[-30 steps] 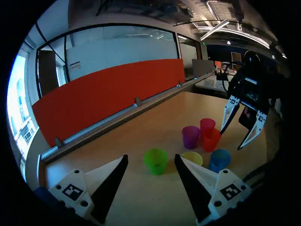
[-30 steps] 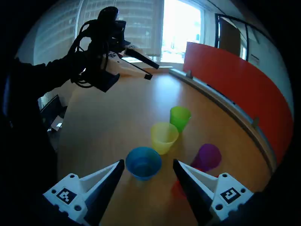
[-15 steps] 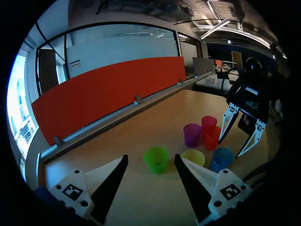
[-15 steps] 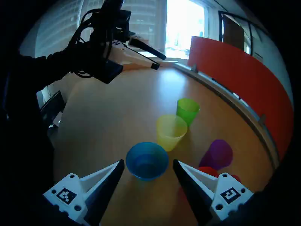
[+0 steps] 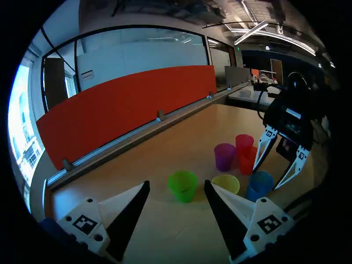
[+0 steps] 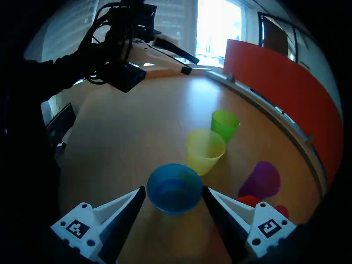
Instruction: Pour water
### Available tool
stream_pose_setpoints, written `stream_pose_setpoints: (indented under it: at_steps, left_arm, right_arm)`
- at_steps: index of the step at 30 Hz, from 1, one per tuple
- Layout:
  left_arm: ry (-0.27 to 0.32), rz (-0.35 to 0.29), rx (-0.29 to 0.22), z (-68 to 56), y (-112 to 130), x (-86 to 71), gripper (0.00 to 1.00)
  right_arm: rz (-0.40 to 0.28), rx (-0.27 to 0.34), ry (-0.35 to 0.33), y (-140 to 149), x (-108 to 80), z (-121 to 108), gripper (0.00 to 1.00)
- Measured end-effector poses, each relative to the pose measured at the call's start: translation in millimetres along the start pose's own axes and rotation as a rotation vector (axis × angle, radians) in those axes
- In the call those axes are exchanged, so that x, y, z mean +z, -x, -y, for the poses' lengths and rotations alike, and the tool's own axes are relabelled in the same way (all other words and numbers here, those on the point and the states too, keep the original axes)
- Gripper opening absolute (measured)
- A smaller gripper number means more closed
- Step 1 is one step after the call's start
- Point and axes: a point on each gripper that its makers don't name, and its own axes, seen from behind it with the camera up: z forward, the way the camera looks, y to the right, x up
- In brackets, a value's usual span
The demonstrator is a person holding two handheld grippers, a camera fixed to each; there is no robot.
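My right tongs [image 6: 173,188] apart, blue cup [image 6: 174,201] between tips, unclamped. Yellow cup [image 6: 205,149] just past right tip: may clip it. Off-centre squeeze tips cup, spills on desk [image 6: 132,132]. Left tongs [image 5: 176,182] apart, green cup [image 5: 182,186] ahead.

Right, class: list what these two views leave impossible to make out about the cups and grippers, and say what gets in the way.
- Red cup, right gripper view: mostly hidden behind a finger of the right gripper.
- Yellow cup, left gripper view: its lower part is covered by a finger of the left gripper.
- Blue cup, right gripper view: whether it holds water, or whether the fingers touch it, is unclear.
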Motion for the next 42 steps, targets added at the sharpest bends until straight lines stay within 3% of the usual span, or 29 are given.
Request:
stream_pose_setpoints:
  at_steps: [22,32,42]
  left_arm:
    - [-0.001,0.004,-0.001,1.8,3.5,1.1,0.91]
    - [-0.003,0.003,0.0,1.6,1.9,0.5,0.92]
    - [-0.003,0.002,-0.001,0.0,2.8,1.7,0.92]
  right_arm:
    - [0.027,-0.007,0.0,9.8,17.8,0.1,1.0]
    - [0.025,0.004,0.001,10.2,18.0,-0.7,0.92]
    - [-0.017,0.024,0.013,7.3,19.9,0.1,0.9]
